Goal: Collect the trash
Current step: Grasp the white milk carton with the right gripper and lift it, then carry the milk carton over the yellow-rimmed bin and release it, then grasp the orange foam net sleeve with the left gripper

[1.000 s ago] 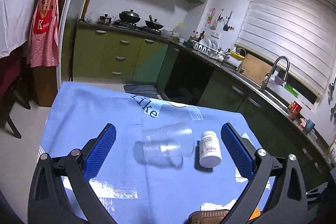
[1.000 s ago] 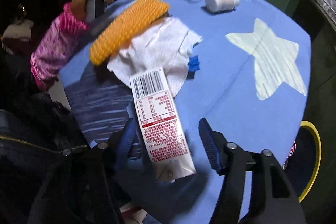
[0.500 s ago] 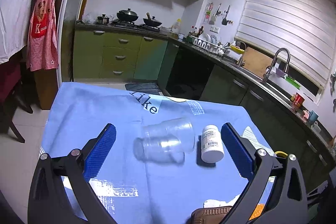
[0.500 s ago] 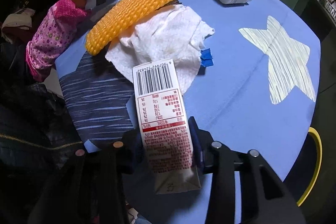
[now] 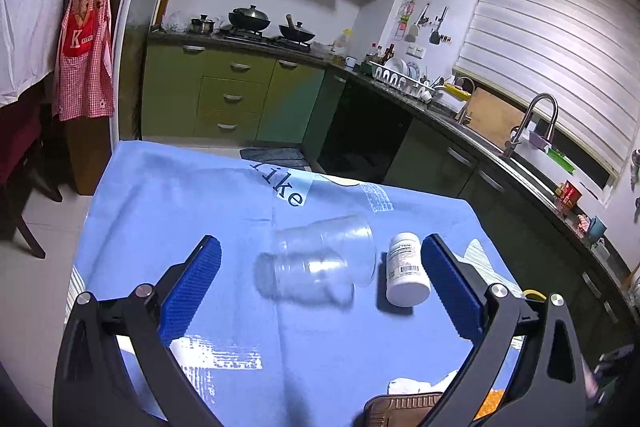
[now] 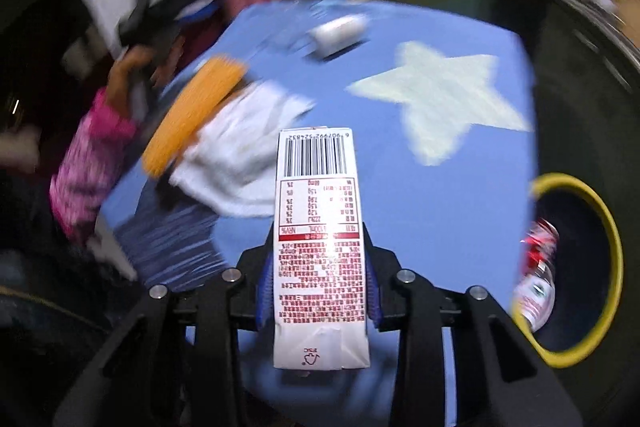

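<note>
My right gripper (image 6: 319, 267) holds a white milk carton (image 6: 320, 227) with red print and a barcode, its jaws still closing as the pads press both sides, lifted over the blue tablecloth (image 6: 420, 211). To the right and below, a dark bin with a yellow rim (image 6: 580, 195) holds a red-and-white bottle (image 6: 538, 279). My left gripper (image 5: 320, 239) hangs open above two clear plastic cups (image 5: 320, 263) lying on their sides and a white pill bottle (image 5: 406, 271), touching neither.
A crumpled white paper towel (image 6: 240, 155) and an orange textured pad (image 6: 192, 111) lie at the table's left side, by a hand in a pink sleeve (image 6: 92, 155). A brown tray (image 5: 404, 407) shows at the near edge. Kitchen cabinets (image 5: 232, 95) stand beyond the table.
The right jaws closed on the carton, which came off the table. The right view swung right, bringing the yellow-rimmed bin into sight. The left gripper stayed put.
</note>
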A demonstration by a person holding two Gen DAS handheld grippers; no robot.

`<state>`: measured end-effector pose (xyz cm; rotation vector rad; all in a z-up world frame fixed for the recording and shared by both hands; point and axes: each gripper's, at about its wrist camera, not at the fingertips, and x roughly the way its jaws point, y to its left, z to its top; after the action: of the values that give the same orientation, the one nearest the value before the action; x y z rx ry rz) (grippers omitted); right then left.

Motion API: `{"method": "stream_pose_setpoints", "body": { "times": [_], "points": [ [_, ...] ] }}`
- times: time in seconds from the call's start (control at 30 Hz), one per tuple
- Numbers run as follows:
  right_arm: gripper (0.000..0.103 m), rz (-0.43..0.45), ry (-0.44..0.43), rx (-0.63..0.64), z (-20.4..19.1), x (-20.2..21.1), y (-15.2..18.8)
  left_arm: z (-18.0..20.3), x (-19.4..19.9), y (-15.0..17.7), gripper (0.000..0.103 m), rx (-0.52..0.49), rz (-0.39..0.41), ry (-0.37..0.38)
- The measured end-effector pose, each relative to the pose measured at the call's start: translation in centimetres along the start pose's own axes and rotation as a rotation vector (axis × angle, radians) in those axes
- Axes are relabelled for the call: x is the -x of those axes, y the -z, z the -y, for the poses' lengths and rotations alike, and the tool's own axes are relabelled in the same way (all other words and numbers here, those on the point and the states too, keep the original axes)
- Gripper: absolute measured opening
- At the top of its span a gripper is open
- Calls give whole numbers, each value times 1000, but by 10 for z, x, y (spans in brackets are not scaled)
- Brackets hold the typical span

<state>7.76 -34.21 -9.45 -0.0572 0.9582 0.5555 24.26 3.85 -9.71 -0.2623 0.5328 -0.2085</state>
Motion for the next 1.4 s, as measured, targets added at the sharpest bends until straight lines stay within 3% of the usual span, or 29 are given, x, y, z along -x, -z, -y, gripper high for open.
{"method": "stream_pose_setpoints", "body": {
  "times": [0.13,0.3,0.47,0.57,0.77,0.9,1.13,1.4],
  "points": [
    [34,59,156,-190,66,28,1,2,0,0,99,-5,-2,1],
    [34,36,385,-416,158,36,9,1,0,1,99,-8,3,-2],
    [35,-22,492,-561,224,12,20,3,-1,1,98,-14,-7,-3],
    [48,-8,519,-627,245,3,25,5,-2,2,98,-21,-12,-3],
    [49,81,466,-646,225,12,32,11,-4,3,98,-30,-33,12],
    [56,136,437,-614,196,21,37,17,-2,2,98,-20,-65,35],
    [58,141,399,-581,168,17,46,49,33,12,98,-85,-156,-63],
    [58,166,342,-552,156,5,45,79,57,55,98,-87,-363,-58]
  ]
}}
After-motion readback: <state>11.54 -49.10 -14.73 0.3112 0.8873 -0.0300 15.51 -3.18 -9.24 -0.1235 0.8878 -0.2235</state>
